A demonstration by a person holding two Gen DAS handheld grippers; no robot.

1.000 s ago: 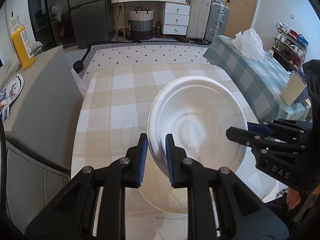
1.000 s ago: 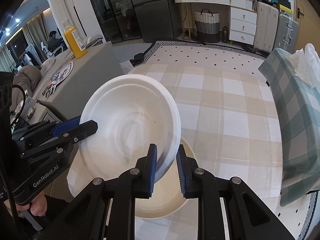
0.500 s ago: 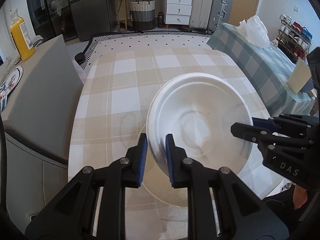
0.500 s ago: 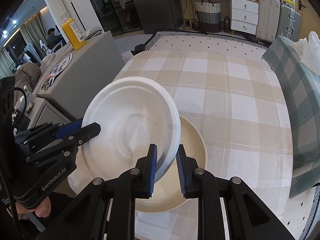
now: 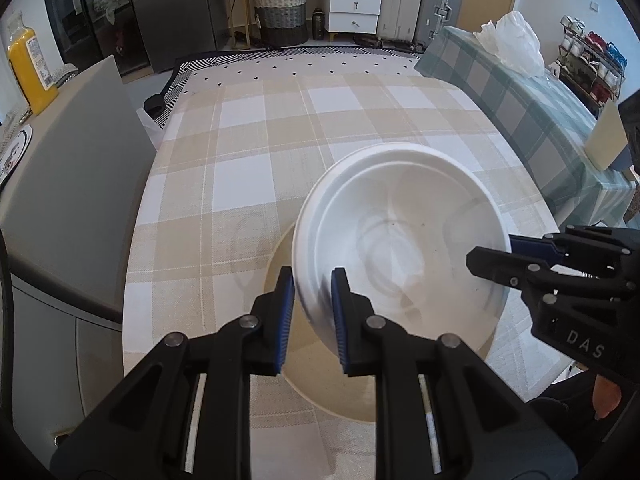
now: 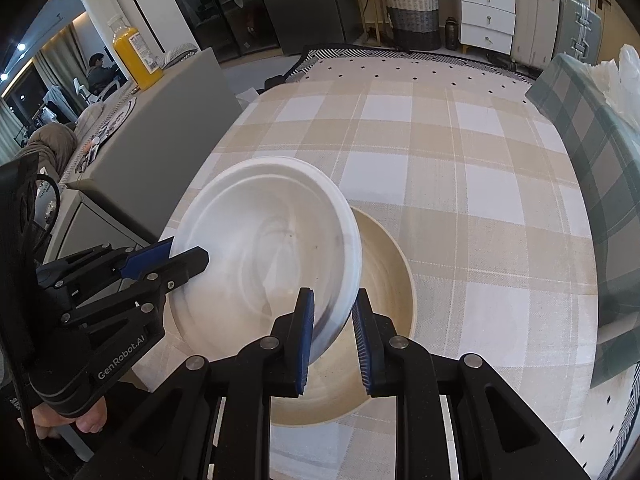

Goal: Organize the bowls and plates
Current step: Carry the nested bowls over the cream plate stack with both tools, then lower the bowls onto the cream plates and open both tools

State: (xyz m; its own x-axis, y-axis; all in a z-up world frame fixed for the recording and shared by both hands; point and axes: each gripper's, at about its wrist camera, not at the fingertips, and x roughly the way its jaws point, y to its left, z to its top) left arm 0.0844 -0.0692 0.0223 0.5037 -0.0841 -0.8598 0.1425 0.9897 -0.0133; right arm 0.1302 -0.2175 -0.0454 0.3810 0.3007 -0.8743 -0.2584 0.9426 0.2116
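The white bowl (image 5: 400,240) hangs tilted just above a larger beige bowl (image 6: 384,280) that sits on the checked tablecloth (image 5: 248,152) at the near end of the table. Whether the two bowls touch cannot be told; the white one overlaps the beige one's left half in the right wrist view.

Both grippers pinch the white bowl's rim from opposite sides. The left gripper (image 5: 313,312) has its blue pads narrowed to the thickness of the wall, one pad inside the bowl and one outside. The right gripper (image 6: 333,332) grips the opposite edge the same way — jaws drawn close, the rim clamped between them. In the left wrist view the right gripper (image 5: 504,256) reaches in from the right with its tips on the far rim; in the right wrist view the left gripper (image 6: 176,256) does likewise from the left.

Writing is legible on the tool bodies — "DAS" on the right gripper's housing, "GenRobot.AI" on the left's. A hand (image 6: 68,420) shows beneath the left tool.

Further out, a bottle of orange liquid (image 6: 136,56) with a label too small to read stands on a grey counter (image 5: 60,168), and a woven basket (image 5: 280,12) sits by white drawers (image 5: 356,4).
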